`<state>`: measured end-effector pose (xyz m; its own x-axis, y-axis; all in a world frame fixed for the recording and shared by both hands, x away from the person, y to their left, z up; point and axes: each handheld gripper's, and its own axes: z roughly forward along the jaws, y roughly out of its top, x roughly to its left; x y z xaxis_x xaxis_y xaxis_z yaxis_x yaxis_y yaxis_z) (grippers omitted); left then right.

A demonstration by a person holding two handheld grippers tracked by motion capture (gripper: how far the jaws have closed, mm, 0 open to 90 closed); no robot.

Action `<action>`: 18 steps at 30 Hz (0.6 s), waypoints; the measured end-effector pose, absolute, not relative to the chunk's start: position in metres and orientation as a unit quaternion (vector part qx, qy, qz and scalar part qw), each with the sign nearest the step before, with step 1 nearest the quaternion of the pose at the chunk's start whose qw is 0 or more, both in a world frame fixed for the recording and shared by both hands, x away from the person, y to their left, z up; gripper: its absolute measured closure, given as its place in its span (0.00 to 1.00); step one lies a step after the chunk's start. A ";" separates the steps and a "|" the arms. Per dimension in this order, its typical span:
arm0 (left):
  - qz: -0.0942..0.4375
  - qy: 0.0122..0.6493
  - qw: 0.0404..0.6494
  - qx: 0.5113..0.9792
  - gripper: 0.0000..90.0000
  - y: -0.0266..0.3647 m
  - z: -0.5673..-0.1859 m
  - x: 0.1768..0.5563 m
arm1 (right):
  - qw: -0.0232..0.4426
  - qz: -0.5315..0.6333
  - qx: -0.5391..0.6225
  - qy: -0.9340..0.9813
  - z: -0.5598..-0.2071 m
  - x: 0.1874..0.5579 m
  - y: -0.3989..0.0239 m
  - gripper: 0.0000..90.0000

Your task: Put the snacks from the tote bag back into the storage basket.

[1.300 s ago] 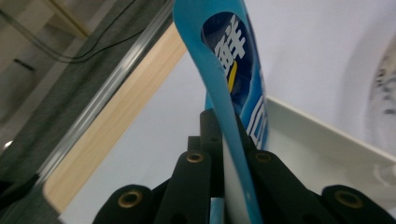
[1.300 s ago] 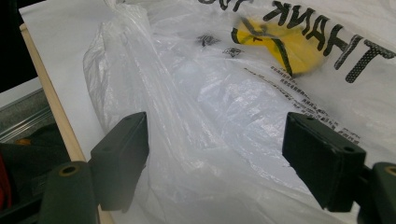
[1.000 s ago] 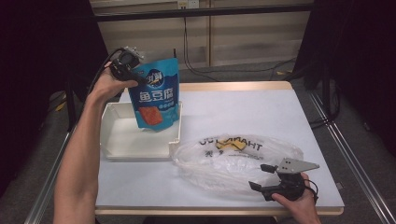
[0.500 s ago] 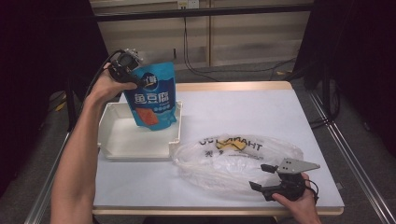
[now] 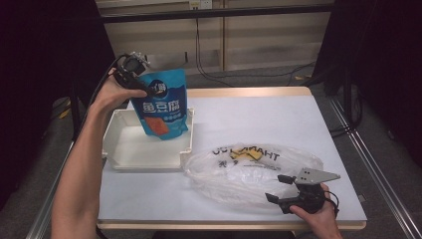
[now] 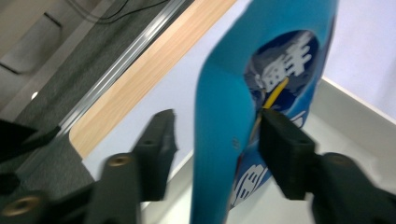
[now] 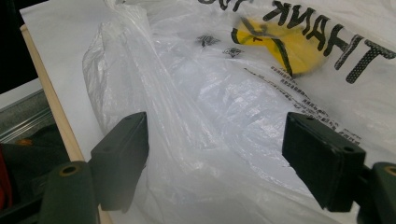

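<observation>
Two tongs: left tongs (image 5: 144, 88) gripping pouch (image 5: 163, 109) above tray (image 5: 147, 162), right tongs (image 5: 279, 189) released.

A glossy blue pouch (image 5: 163, 103) carries white characters, a dark blue round patch near its top and an orange picture low on its front. At the frame's left sits a plain white plastic tray (image 5: 130, 149). The translucent white plastic bag (image 5: 249, 169) bears black lettering and a yellow mark. The white counter (image 5: 259, 114) has a pale wooden edge.
</observation>
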<state>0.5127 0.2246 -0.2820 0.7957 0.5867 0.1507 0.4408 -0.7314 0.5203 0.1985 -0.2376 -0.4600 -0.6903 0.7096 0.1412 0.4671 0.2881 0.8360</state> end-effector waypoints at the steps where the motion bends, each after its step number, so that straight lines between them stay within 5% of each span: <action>1: 0.157 0.273 0.235 0.920 0.46 0.225 -0.281 0.512 | 0.130 0.468 0.371 0.792 -0.460 0.199 -0.238 0.25; 18: 0.144 0.304 0.300 0.893 0.13 0.229 -0.271 0.505 | 0.129 0.471 0.373 0.789 -0.462 0.204 -0.239 0.25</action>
